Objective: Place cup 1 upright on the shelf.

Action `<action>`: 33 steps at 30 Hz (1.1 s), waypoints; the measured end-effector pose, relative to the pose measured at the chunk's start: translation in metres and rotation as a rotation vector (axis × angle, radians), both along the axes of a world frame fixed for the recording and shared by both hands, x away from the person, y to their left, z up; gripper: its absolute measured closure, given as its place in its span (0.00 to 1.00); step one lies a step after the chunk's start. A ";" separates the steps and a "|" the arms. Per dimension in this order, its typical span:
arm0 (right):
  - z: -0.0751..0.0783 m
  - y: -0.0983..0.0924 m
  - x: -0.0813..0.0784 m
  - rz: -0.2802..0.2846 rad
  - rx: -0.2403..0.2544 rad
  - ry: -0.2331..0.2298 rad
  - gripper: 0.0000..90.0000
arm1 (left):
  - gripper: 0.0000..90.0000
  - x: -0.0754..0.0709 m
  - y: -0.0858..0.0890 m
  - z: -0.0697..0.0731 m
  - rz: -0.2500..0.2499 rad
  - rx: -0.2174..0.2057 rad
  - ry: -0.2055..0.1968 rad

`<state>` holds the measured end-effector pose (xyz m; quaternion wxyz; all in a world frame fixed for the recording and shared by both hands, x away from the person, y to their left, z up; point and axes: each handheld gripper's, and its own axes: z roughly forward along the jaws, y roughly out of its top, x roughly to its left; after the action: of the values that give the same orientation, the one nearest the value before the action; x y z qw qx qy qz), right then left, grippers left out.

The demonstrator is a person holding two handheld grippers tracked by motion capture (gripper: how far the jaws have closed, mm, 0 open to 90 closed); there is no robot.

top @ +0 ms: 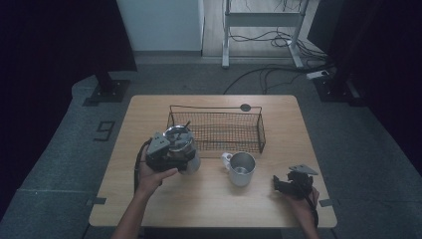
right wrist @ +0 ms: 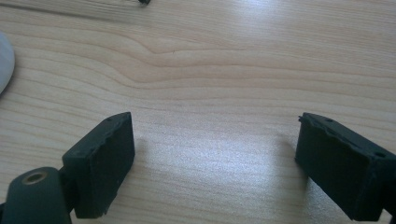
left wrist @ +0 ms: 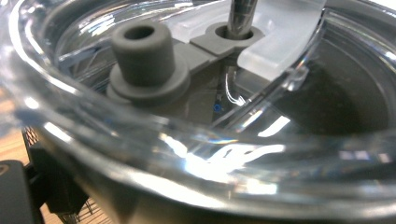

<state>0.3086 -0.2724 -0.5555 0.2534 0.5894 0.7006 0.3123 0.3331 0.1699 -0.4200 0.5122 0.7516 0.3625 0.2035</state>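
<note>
The left hand-held gripper (top: 180,158) is clamped on a steel tumbler (top: 181,149) with a clear lid (left wrist: 196,154) and metal straw (left wrist: 240,16), holding it just in front of the wire basket (top: 216,130) at its left end. A steel mug (top: 241,168) stands on the counter (top: 209,199) between the hands (white handle turned left). The right hand-held gripper (right wrist: 212,154) rests near the counter's right edge, jaws apart over bare wood, holding nothing.

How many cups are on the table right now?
2. A lidded tumbler with a straw, held by the left gripper at the basket's left front corner; a steel mug stands just in front of the basket.
</note>
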 end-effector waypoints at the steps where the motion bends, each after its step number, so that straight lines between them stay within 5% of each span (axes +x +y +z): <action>1: 0.000 0.000 0.000 0.000 0.000 0.000 0.13 | 0.05 0.001 0.000 0.000 -0.001 -0.004 0.002; 33: 0.000 0.000 0.000 -0.001 -0.001 -0.002 0.14 | 0.05 0.015 0.003 0.012 0.015 0.004 0.012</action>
<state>0.3089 -0.2728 -0.5555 0.2544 0.5894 0.7001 0.3126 0.3480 0.1730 -0.4078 0.5070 0.7511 0.3705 0.2036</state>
